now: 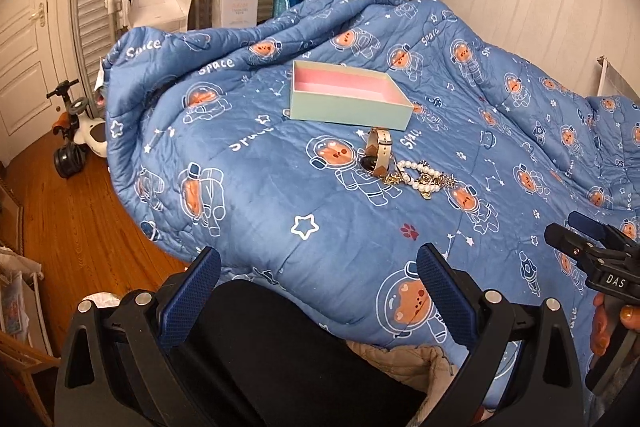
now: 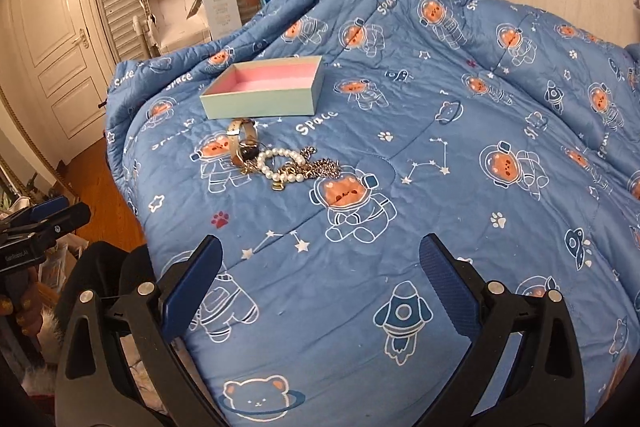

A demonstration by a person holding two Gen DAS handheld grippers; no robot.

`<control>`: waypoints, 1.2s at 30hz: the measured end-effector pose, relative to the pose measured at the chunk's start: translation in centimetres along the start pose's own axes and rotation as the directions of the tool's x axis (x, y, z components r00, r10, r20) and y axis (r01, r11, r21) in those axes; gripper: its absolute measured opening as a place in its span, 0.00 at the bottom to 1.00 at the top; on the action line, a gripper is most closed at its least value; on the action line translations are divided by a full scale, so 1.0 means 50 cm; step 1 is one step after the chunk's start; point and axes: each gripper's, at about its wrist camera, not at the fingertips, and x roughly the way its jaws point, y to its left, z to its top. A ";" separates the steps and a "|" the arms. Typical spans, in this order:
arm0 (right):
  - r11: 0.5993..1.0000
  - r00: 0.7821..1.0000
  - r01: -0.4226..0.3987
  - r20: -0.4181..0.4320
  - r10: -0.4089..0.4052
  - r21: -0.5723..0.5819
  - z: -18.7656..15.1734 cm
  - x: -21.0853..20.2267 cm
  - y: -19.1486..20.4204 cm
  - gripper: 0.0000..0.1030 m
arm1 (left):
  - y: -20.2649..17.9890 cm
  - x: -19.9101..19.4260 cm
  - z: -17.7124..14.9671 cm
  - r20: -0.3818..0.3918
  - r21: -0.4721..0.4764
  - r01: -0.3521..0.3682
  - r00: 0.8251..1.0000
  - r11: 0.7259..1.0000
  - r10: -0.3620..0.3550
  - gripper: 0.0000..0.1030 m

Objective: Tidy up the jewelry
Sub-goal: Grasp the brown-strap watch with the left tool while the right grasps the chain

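So the jewelry's all in one little heap on the bed's blue space-bear quilt (image 2: 440, 115): a pearl bracelet (image 2: 280, 163) tangled up with some gold chains (image 2: 316, 167), and a watch (image 2: 242, 143) with a pale strap touching the heap on the side toward the open mint box (image 2: 260, 103) with the pink lining, which sits just beyond. Both tongs hang back over the near edge of the bed, well apart from the pile, pointing at it. The left tongs (image 1: 318, 275) and right tongs (image 2: 320, 267) both have their blue pads spread wide with nothing between them.
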 end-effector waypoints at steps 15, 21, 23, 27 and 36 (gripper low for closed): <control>0.975 0.982 -0.080 -0.183 0.042 -0.208 0.034 0.226 -0.016 0.51 | -0.033 0.174 0.062 -0.108 0.054 0.101 0.990 0.993 -0.094 0.68; 0.961 0.974 -0.120 -0.219 0.065 -0.248 0.057 0.301 -0.025 0.48 | -0.033 0.231 0.110 -0.136 0.001 0.145 0.980 0.989 -0.144 0.60; 0.955 0.972 -0.126 -0.223 0.066 -0.267 0.063 0.322 -0.027 0.43 | -0.033 0.246 0.125 -0.134 -0.009 0.156 0.979 0.988 -0.155 0.57; 0.947 0.963 -0.181 -0.244 0.116 -0.266 0.078 0.355 -0.028 0.42 | -0.032 0.276 0.153 -0.148 -0.048 0.185 0.971 0.982 -0.190 0.54; 0.906 0.951 -0.260 -0.251 0.180 -0.335 0.105 0.388 -0.018 0.37 | -0.040 0.331 0.201 -0.164 -0.077 0.230 0.957 0.970 -0.240 0.54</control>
